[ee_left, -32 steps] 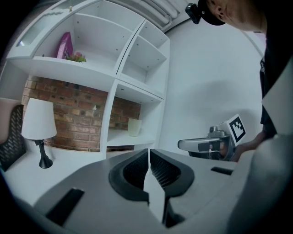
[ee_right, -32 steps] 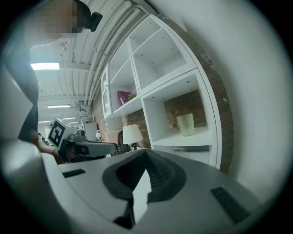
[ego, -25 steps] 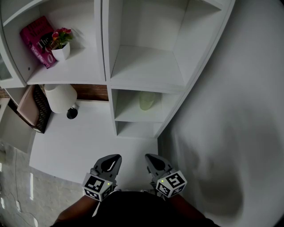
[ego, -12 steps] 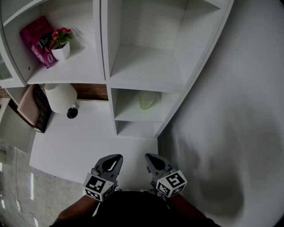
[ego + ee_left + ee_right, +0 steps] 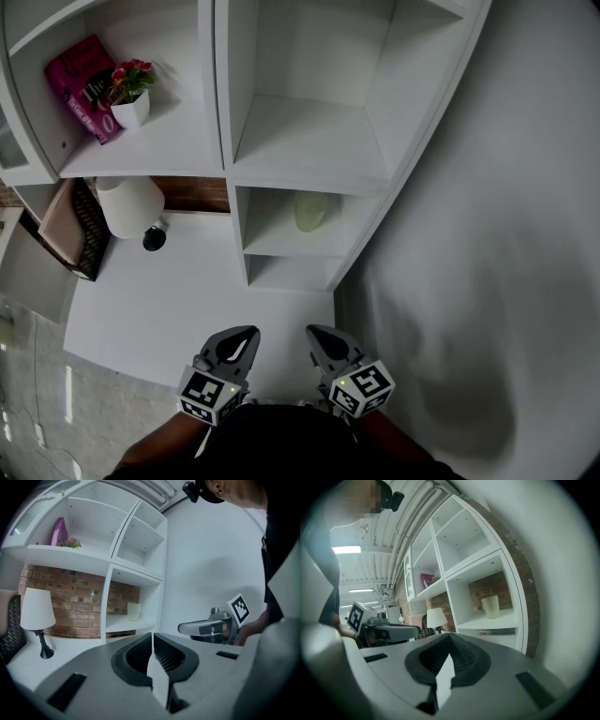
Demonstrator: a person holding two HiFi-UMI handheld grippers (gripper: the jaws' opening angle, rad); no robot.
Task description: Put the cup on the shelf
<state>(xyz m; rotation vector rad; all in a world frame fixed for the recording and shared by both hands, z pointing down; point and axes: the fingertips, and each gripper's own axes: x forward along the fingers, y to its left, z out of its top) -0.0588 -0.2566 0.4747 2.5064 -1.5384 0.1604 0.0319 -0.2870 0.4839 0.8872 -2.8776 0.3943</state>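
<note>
A pale green cup (image 5: pixel 310 212) stands upright on a lower compartment of the white shelf unit (image 5: pixel 309 180); it also shows as the cup (image 5: pixel 134 611) in the left gripper view and the cup (image 5: pixel 490 607) in the right gripper view. My left gripper (image 5: pixel 246 332) and right gripper (image 5: pixel 313 331) hang side by side close to my body, well short of the shelf. Both are shut with nothing between the jaws. The left gripper (image 5: pixel 152 636) and right gripper (image 5: pixel 449 636) show closed jaws in their own views.
A white table lamp (image 5: pixel 129 207) stands on the white desk (image 5: pixel 169 300) left of the shelf unit. A pink book (image 5: pixel 82 86) and a small potted flower (image 5: pixel 130 94) sit on an upper shelf. A dark woven chair (image 5: pixel 73 230) is at the far left. A grey wall (image 5: pixel 487 234) runs along the right.
</note>
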